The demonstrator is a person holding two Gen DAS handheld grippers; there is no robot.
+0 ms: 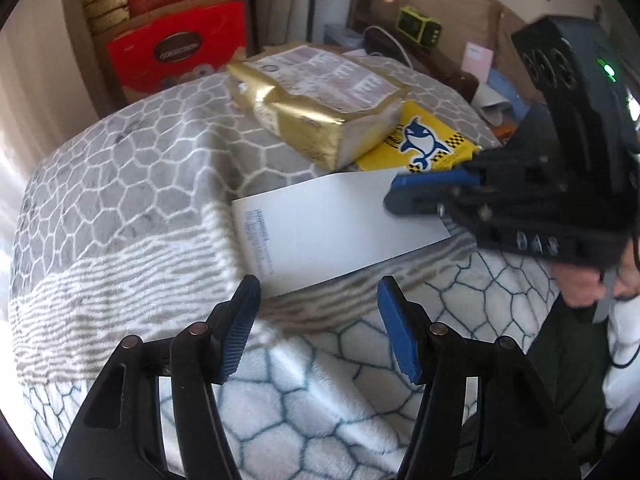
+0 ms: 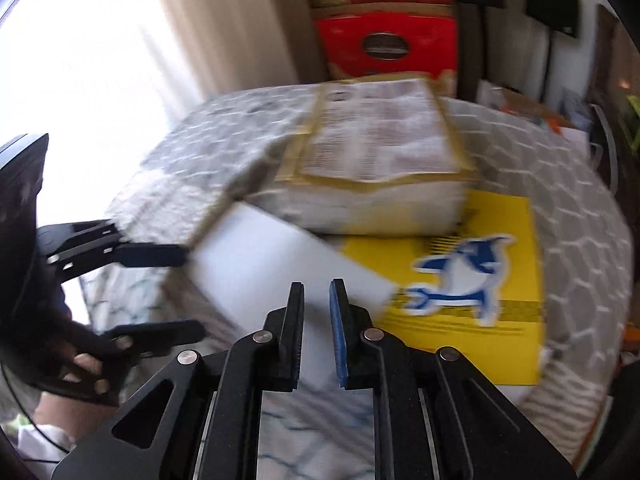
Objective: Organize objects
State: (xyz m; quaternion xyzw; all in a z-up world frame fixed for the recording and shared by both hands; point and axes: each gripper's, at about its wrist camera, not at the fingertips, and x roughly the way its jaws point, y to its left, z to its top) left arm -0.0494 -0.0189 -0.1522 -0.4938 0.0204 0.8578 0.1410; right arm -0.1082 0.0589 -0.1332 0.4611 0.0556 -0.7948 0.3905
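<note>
A white flat box (image 1: 340, 228) lies on the patterned blanket (image 1: 132, 184), in front of a yellow orca package (image 1: 424, 144) with a gold bag (image 1: 320, 100) lying on it. My left gripper (image 1: 318, 300) is open and empty just short of the white box's near edge. My right gripper (image 1: 390, 196) is at the box's right corner, its jaws narrow. In the right wrist view the right gripper (image 2: 316, 292) has a small gap over the white box's corner (image 2: 280, 264); a grip is not clear. The yellow package (image 2: 460, 300) and gold bag (image 2: 380, 152) lie beyond.
Red gift boxes (image 1: 176, 56) and stacked cartons stand behind the bed. A green device (image 1: 420, 26) and papers sit on a desk at the back right. A bright curtained window (image 2: 100, 60) is on the left. The blanket drops off at the edges.
</note>
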